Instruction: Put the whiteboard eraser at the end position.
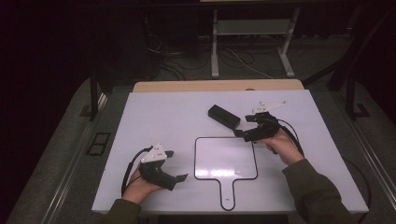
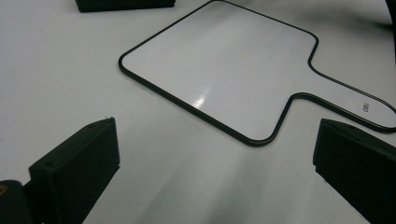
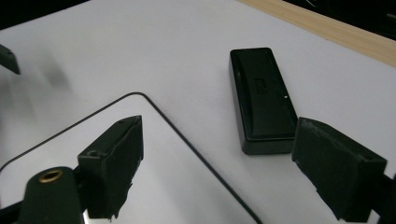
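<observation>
Black rectangular eraser block (image 3: 262,100) sits centre-right, right gripper (image 3: 224,163) fingers wide, left gripper (image 1: 170,165) also wide; an off-centre pinch could skid it across the desk (image 1: 154,116)

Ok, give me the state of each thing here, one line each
left gripper: open, holding nothing, off the paddle board's left edge
right gripper: open, holding nothing, near the black box
paddle board: flat on the table, blank
black box: flat, closed, untouched

Dim lab, white test table (image 1: 154,116), floor cables (image 1: 238,58), metal stand (image 1: 252,28)
</observation>
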A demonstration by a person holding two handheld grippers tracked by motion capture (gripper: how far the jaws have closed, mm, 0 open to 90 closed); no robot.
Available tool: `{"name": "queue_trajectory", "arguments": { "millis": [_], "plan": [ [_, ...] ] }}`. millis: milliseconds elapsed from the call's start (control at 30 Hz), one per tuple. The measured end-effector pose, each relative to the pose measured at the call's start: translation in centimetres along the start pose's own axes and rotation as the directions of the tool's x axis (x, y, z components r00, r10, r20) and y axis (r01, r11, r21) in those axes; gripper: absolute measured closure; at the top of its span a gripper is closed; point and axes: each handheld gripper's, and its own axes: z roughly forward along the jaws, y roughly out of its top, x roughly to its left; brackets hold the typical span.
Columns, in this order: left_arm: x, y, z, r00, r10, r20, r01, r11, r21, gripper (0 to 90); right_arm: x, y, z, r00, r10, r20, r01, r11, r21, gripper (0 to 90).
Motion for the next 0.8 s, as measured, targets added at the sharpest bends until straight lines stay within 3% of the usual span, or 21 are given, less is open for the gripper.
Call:
{"name": "queue_trajectory", "arguments": {
  "millis": [500, 800],
  "plan": [
    [0.0, -0.1, -0.1, 1.0, -0.007, -0.002, 0.007, 1.0, -0.006, 0.0, 1.1, -2.8, -1.9, 0.9987, 0.005, 0.051, -0.004, 1.0, -0.021, 15.0],
    [0.0, -0.1, -0.1, 1.0, -0.008, 0.001, 0.008, 1.0, -0.005, 0.0, 1.7, -4.9, -3.4, 0.9978, 0.012, 0.065, -0.008, 0.998, -0.066, 15.0]
  ]
}}
